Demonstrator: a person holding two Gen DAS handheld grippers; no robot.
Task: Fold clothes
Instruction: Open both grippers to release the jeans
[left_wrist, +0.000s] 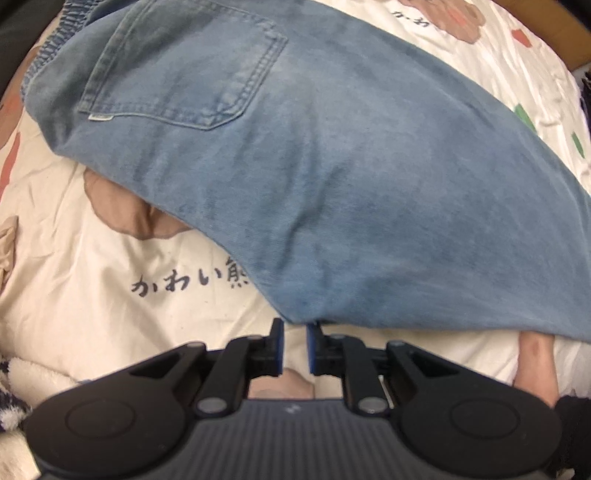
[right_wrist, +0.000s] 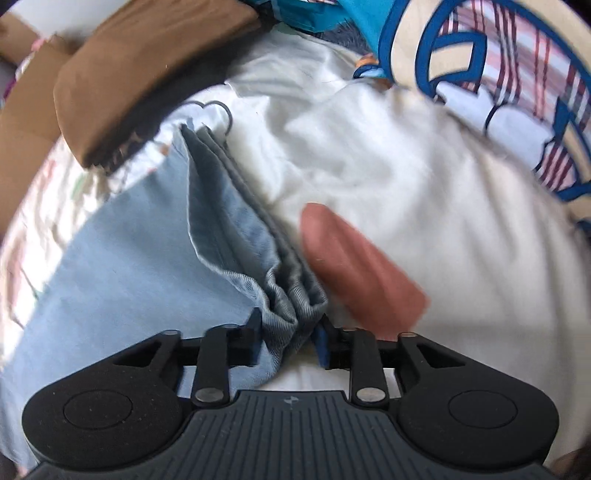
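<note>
Two layers of faded blue jeans (left_wrist: 332, 177): left gripper (left_wrist: 294, 345) slightly spread at their edge, right gripper (right_wrist: 290, 341) pinching bunched hems.

This is a bedroom in a home. The work happens on a bed spread with a cream sheet (left_wrist: 92, 258) printed with brown bear shapes and dark handwritten characters. In the right wrist view a brown pillow (right_wrist: 147, 74) lies at 11 o'clock, and a cartoon-print quilt (right_wrist: 498, 74) with blue outlines and plaid patches is bunched at 1 o'clock. A fluffy white-and-navy fabric (left_wrist: 14, 384) sits at 8 o'clock in the left view.
</note>
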